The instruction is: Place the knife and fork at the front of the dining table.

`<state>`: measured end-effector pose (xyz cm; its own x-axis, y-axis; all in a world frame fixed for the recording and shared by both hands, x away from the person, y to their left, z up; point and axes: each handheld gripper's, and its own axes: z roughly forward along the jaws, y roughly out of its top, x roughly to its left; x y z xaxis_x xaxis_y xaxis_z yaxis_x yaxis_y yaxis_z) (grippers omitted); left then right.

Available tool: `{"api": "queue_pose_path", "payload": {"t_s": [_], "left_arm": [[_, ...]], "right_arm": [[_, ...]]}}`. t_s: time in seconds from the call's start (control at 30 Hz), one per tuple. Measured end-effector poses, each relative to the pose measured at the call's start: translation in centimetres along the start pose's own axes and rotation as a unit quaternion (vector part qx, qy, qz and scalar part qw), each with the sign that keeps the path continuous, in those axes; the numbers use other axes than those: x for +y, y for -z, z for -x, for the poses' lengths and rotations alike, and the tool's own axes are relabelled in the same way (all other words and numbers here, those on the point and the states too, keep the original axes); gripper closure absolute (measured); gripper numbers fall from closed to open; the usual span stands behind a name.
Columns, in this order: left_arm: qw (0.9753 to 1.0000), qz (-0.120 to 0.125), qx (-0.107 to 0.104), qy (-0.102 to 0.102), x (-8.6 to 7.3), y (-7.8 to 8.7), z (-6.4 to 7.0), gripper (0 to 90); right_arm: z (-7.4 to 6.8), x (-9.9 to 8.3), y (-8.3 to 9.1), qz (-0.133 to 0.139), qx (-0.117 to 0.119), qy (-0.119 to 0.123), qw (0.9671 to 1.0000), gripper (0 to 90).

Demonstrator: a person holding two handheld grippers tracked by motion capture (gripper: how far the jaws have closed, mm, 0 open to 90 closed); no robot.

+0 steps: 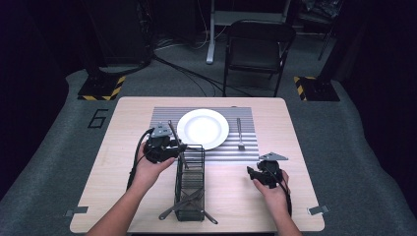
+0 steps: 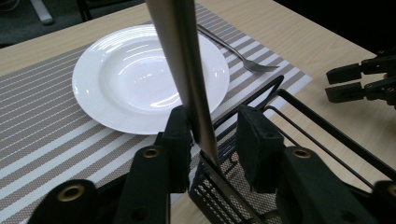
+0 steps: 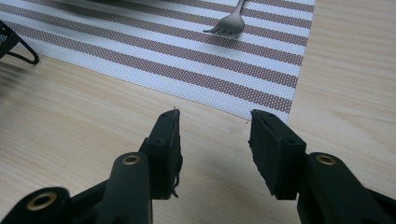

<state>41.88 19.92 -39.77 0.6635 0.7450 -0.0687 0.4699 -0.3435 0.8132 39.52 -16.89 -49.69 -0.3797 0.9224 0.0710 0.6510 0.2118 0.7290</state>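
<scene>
A long metal utensil [image 1: 173, 132] [image 2: 180, 56] stands steeply out of the far end of a black wire caddy [image 1: 189, 187] [image 2: 317, 121]. It passes between the jaws of my left gripper [image 1: 179, 147] [image 2: 215, 130]. The utensil lies against one jaw, and a gap shows to the other, so this gripper is open. My right gripper [image 1: 253, 173] [image 3: 212, 121] hovers open and empty over bare wood, right of the caddy and just short of the placemat's corner. A white plate [image 1: 202, 129] [image 2: 140, 79] sits on the striped placemat [image 1: 162, 115] [image 2: 42, 140] [image 3: 140, 46], with a fork [image 1: 240, 133] [image 2: 238, 53] [image 3: 229, 23] to its right.
More cutlery [image 1: 182, 204] lies crossed in the caddy's near end. The caddy stands lengthwise at the table's front middle. A folding chair [image 1: 258, 49] stands beyond the far edge. Bare wood lies left of the caddy and around my right gripper.
</scene>
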Motion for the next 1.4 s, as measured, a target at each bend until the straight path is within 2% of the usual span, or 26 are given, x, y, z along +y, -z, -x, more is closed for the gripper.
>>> {"api": "queue_pose_path", "payload": {"t_s": [0.13, 0.23, 0.4, 0.63, 0.77, 0.9, 1.07, 1.23, 1.4], "left_arm": [[0.9999, 0.008, -0.001, 0.008, -0.2, 0.0, -0.1, 71.6], [0.9999, 0.01, 0.011, -0.006, -0.4, 0.2, 0.2, 75.9], [0.9998, 0.013, 0.013, -0.011, -0.6, 0.4, 0.6, 77.8], [0.9996, 0.022, 0.003, -0.017, -0.8, 0.6, 1.2, 79.9], [0.9994, 0.025, -0.009, -0.023, -0.7, 0.3, 1.6, 80.6], [0.9992, 0.031, -0.009, -0.023, -0.6, 0.0, 1.9, 80.9], [0.9994, 0.026, -0.012, -0.022, -0.4, -0.1, 1.8, 81.1], [0.9995, 0.009, -0.022, -0.019, 0.2, 0.0, 1.6, 81.3], [0.9995, 0.007, -0.025, -0.018, 0.7, 0.5, 1.8, 81.3]], "right_arm": [[0.1, 0.0, 0.0, -0.001, 0.0, -0.002, 1.0, 52.9], [0.1, 0.0, 0.0, -0.001, 0.001, -0.006, 1.0, 52.8], [0.1, -0.1, -0.1, -0.003, 0.002, -0.004, 1.0, 52.7], [0.2, -0.1, -0.2, -0.006, 0.005, -0.004, 1.0, 52.4], [0.2, -0.1, -0.2, -0.007, 0.005, -0.005, 1.0, 52.4], [0.3, -0.2, -0.3, -0.008, 0.003, -0.004, 1.0, 52.3], [0.4, -0.2, -0.3, -0.009, 0.004, -0.012, 0.9999, 52.1], [0.4, -0.2, -0.4, -0.011, 0.003, -0.008, 0.9999, 51.9], [0.3, -0.2, -0.4, -0.011, 0.003, -0.008, 0.9999, 51.8]]}}
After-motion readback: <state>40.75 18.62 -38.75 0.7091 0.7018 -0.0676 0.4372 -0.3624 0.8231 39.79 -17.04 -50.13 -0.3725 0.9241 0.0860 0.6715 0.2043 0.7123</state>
